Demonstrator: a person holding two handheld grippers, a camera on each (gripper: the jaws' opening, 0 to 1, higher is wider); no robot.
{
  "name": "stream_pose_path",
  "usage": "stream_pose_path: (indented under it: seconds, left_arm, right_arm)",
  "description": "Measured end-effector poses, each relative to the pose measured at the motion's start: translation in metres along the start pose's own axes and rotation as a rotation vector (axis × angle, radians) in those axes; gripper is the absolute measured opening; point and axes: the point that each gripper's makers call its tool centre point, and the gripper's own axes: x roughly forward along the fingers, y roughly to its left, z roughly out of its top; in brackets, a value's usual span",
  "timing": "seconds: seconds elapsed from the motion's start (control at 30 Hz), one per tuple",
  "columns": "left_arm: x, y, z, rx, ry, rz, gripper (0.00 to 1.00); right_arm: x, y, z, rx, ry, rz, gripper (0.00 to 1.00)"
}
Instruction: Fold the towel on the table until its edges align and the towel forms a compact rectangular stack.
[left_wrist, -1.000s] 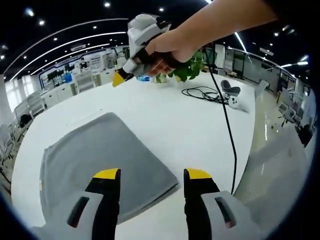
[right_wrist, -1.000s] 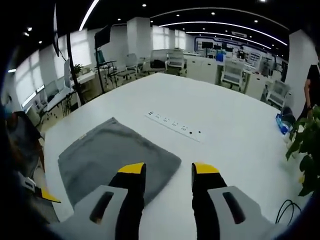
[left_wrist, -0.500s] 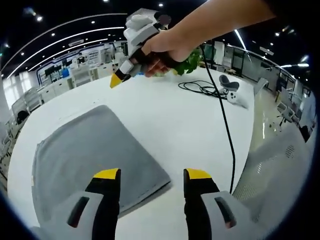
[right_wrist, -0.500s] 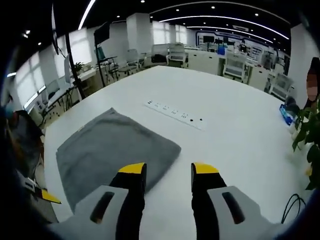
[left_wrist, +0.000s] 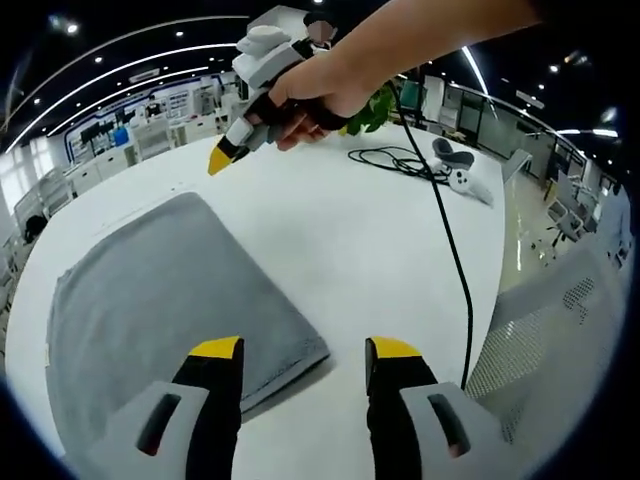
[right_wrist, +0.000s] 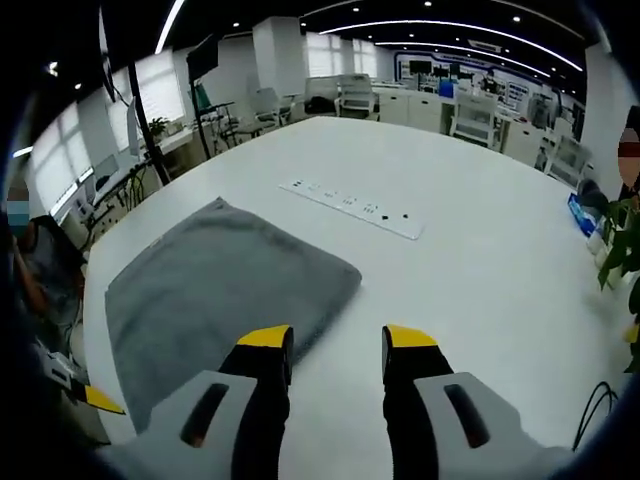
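Left gripper view: the left gripper (left_wrist: 303, 350) rises from the lower edge with its yellow-tipped jaws spread wide and nothing between them; one jaw tip overlaps the near corner of the grey towel (left_wrist: 150, 300), the other stands over bare white table (left_wrist: 350, 240). Whether the tip touches the cloth cannot be told. The right gripper (left_wrist: 222, 158), gripped by the person's hand (left_wrist: 310, 95) on an outstretched bare forearm, hangs above the table just beyond the towel's far corner, its yellow tip angled down; whether its jaws are apart cannot be told from this view. A black cable (left_wrist: 445, 230) trails across the table toward a white controller (left_wrist: 462, 178) and a green plant (left_wrist: 375, 108).

Right gripper view: the right gripper (right_wrist: 336, 342) shows its jaws wide apart and empty, beside the towel's (right_wrist: 220, 290) near edge. The towel lies flat as a folded rectangle; a white power strip (right_wrist: 350, 208) lies well beyond it.

Compared with the frames of one second ago, the towel appears larger and nearer in both views, and the right gripper sits lower and further left in the left gripper view; the towel's shape is unchanged.
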Motion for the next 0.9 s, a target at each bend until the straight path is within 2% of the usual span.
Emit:
stream_pose_path:
  seconds: [0.13, 0.43, 0.9]
  left_arm:
    - [0.005, -0.003, -0.004, -0.010, 0.011, -0.015, 0.47]
    - [0.021, -0.006, -0.009, 0.007, 0.042, -0.047, 0.41]
    - [0.034, -0.011, -0.015, -0.017, 0.067, -0.072, 0.33]
  right_arm:
    - [0.000, 0.005, -0.005, 0.005, 0.000, 0.009, 0.35]
    - [0.013, 0.000, -0.013, 0.007, -0.004, 0.024, 0.32]
    - [0.027, -0.004, -0.012, -0.009, -0.017, 0.024, 0.28]
